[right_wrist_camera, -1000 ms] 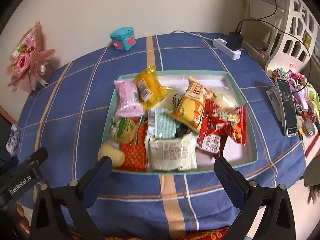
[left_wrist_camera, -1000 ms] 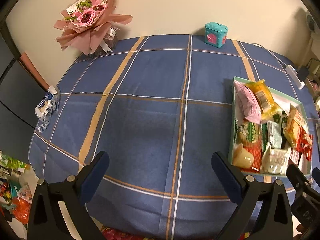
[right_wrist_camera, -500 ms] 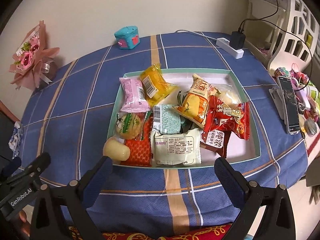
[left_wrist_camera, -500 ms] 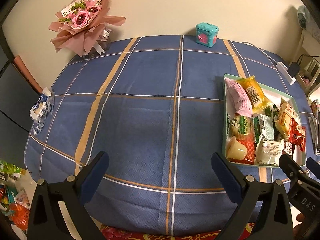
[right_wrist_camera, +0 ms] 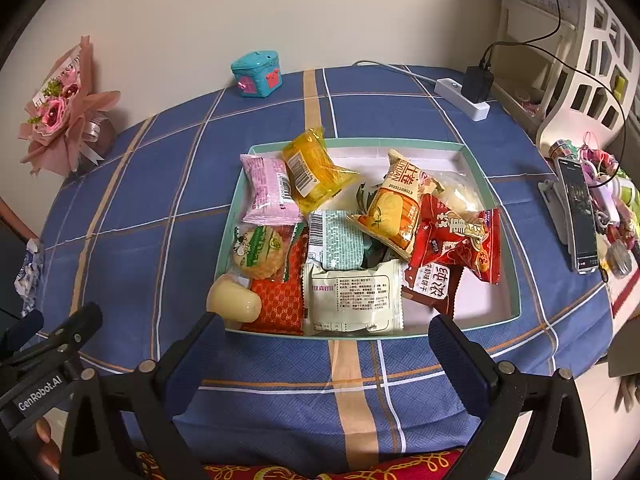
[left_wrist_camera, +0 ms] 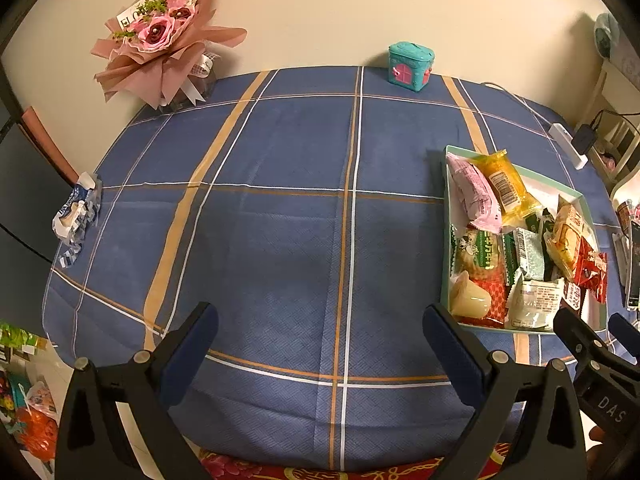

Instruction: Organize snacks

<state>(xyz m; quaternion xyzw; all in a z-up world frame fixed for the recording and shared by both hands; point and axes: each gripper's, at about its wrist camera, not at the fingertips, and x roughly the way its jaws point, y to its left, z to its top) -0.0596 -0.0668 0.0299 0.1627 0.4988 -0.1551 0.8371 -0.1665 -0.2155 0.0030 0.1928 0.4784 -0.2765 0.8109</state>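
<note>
Snacks fill a shallow teal-rimmed box (right_wrist_camera: 496, 208) on the blue checked tablecloth (left_wrist_camera: 280, 240), piled loosely and overlapping rather than sorted. Going left to right inside it: a pale jelly cup (right_wrist_camera: 233, 301) leans on the near left rim, with a round cracker pack (right_wrist_camera: 258, 252) and an orange-red packet (right_wrist_camera: 278, 300) beside it; a pink packet (right_wrist_camera: 268, 190) and a yellow packet (right_wrist_camera: 314, 170) lie behind; a white packet (right_wrist_camera: 352, 300) sits at the near middle; a cream-and-orange bag (right_wrist_camera: 396, 208) rests on a red bag (right_wrist_camera: 456, 240), and the box's right end is bare. That heap fits either snacks gathered in for tidiness or a jumble awaiting sorting; I cannot tell which.

Over the bare cloth left of the box, the left gripper (left_wrist_camera: 320, 344) hovers with its jaws spread wide, holding nothing. At the box's near edge the right gripper (right_wrist_camera: 326, 346) is likewise wide apart and empty, which would suit reaching in.
</note>
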